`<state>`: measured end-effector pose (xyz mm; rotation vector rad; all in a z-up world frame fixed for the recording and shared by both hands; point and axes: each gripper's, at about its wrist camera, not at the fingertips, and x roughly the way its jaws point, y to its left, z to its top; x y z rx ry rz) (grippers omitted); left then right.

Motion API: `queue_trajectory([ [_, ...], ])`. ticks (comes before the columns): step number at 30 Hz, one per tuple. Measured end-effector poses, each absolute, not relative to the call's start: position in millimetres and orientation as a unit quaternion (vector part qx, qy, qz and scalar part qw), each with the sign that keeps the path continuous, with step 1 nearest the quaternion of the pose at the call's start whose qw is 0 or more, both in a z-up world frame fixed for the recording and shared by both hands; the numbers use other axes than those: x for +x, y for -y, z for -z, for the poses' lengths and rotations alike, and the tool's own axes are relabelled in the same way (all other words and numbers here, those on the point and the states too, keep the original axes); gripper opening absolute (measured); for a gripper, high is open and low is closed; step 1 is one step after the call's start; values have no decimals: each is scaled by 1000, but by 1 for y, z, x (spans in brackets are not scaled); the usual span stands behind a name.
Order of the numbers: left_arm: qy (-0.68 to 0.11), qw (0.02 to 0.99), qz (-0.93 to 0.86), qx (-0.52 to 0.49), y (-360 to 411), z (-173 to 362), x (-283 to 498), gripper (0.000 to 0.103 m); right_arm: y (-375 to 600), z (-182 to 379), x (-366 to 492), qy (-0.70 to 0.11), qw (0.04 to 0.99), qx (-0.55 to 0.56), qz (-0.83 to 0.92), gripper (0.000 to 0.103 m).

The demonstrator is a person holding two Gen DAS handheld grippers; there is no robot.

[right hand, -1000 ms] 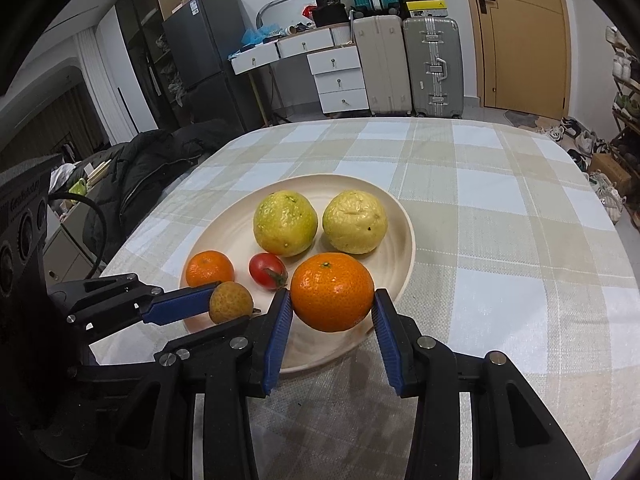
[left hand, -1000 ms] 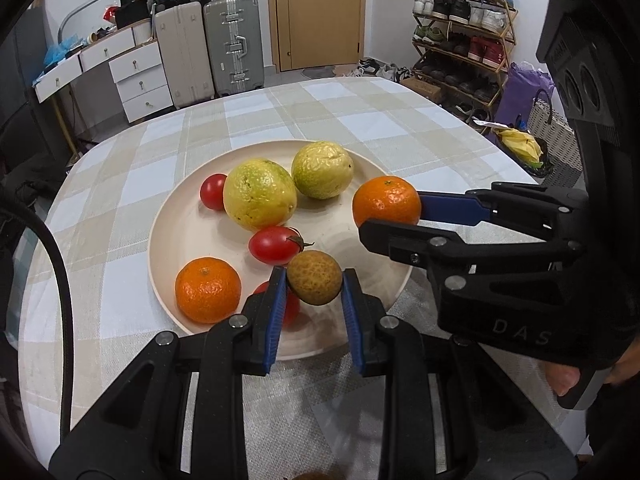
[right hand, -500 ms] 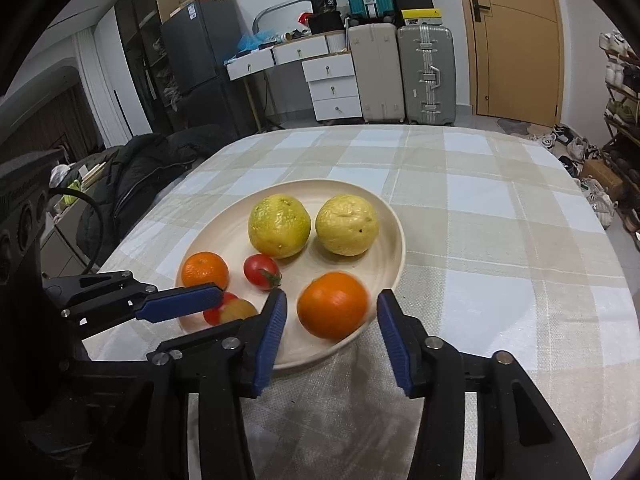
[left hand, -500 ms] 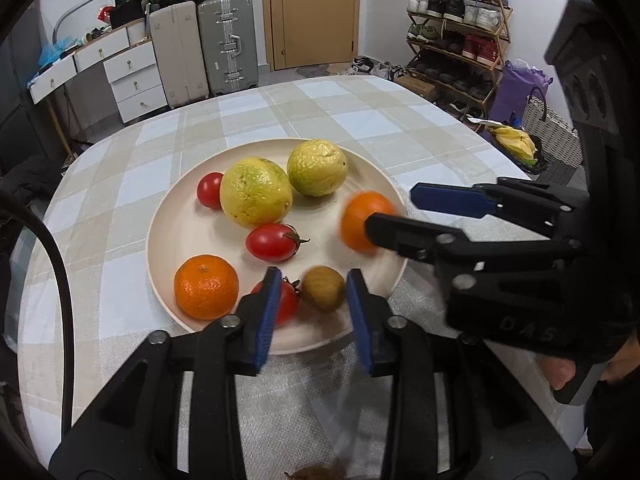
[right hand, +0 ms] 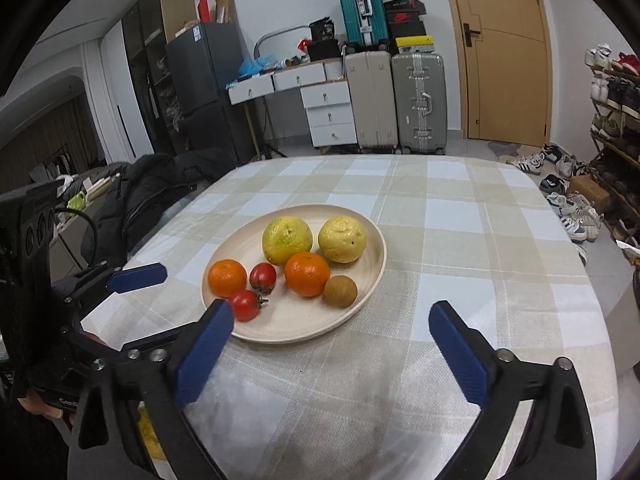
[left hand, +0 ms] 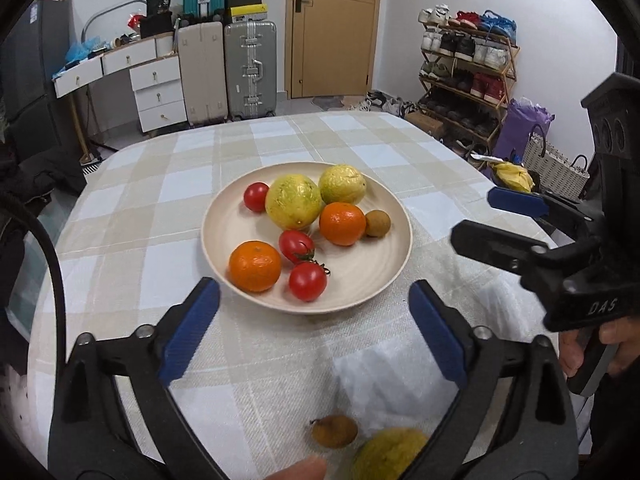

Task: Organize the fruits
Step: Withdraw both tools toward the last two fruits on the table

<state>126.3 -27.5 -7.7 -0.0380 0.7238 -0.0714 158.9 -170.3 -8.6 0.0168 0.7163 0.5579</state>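
Observation:
A beige plate (left hand: 376, 280) (right hand: 360, 312) on the checked tablecloth holds two yellow-green fruits (left hand: 294, 206) (right hand: 287, 239), two oranges (left hand: 342, 223) (right hand: 307, 273), three tomatoes (left hand: 307, 281) (right hand: 245, 305) and a small brown fruit (left hand: 377, 223) (right hand: 339, 291). My left gripper (left hand: 316, 328) is open and empty, drawn back in front of the plate. My right gripper (right hand: 330, 344) is open and empty, also short of the plate; it shows at the right of the left wrist view (left hand: 504, 216). Another brown fruit (left hand: 334, 431) and a yellow fruit (left hand: 390, 454) lie on the cloth under the left gripper.
The table (right hand: 480, 216) has rounded edges. Suitcases (right hand: 418, 100) and white drawers (right hand: 330, 114) stand at the back. A shoe rack (left hand: 464, 68) and a wicker basket (left hand: 554, 164) stand to the right. A dark jacket (right hand: 160, 184) lies left of the table.
Both grippers opened wide and pulled back and up from the plate. The orange and the small brown fruit now rest on the plate, having rolled toward its middle and right.

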Motion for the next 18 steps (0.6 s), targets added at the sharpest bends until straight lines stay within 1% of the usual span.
queue_trajectory([
  [8,-335,942,17,-22,20,-9,89,102,179,4,140,-357,894,17,-269,103],
  [18,-331,944,0,-10,13,-16,56,102,171,7,113,-371,887,-13,-274,103],
])
